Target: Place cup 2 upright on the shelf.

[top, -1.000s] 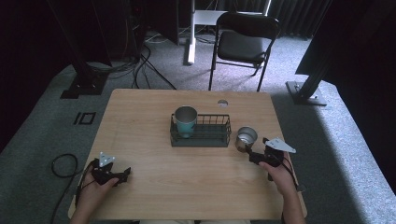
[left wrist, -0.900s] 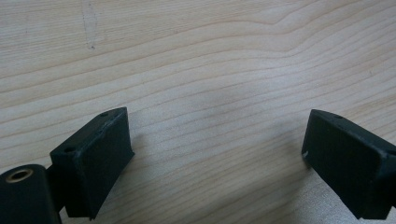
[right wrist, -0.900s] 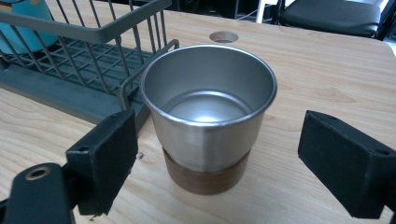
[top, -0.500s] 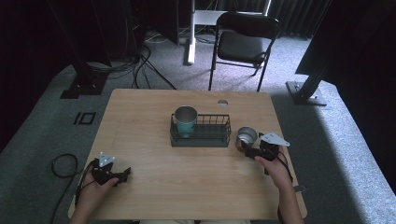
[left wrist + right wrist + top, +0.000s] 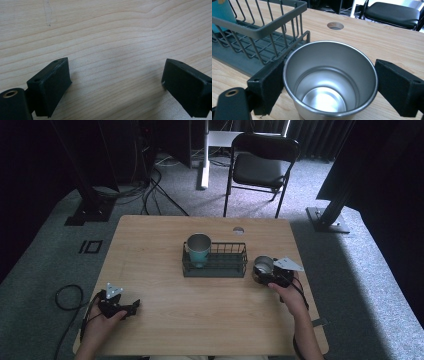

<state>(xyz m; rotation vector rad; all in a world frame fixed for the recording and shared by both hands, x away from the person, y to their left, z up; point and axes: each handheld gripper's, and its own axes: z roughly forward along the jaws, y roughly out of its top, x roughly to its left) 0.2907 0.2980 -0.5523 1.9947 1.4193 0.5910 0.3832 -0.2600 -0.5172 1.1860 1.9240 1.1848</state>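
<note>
A steel cup (image 5: pixel 262 265) stands upright on the wooden table (image 5: pixel 200 320), just right of a dark wire basket (image 5: pixel 216 270). My right gripper (image 5: pixel 266 274) is open, one jaw on each side of the cup. In the right gripper view the steel cup (image 5: pixel 329 82) takes up the whole gap of the right gripper (image 5: pixel 329 86), its left jaw at the rim. A teal cup (image 5: pixel 199 249) stands in the basket's left end. My left gripper (image 5: pixel 131 307) rests open at the table's front left; between the jaws of the left gripper (image 5: pixel 115 85) lies bare wood.
The basket (image 5: pixel 262 30) is close on the steel cup's left, with the teal cup (image 5: pixel 220 15) at its far end. A round cable hole (image 5: pixel 238 230) sits near the table's far edge. A black folding chair (image 5: pixel 262 167) stands beyond the table.
My right gripper has moved forward and left to the steel cup, and its jaws now stand on both sides of it. The left gripper has not moved.
</note>
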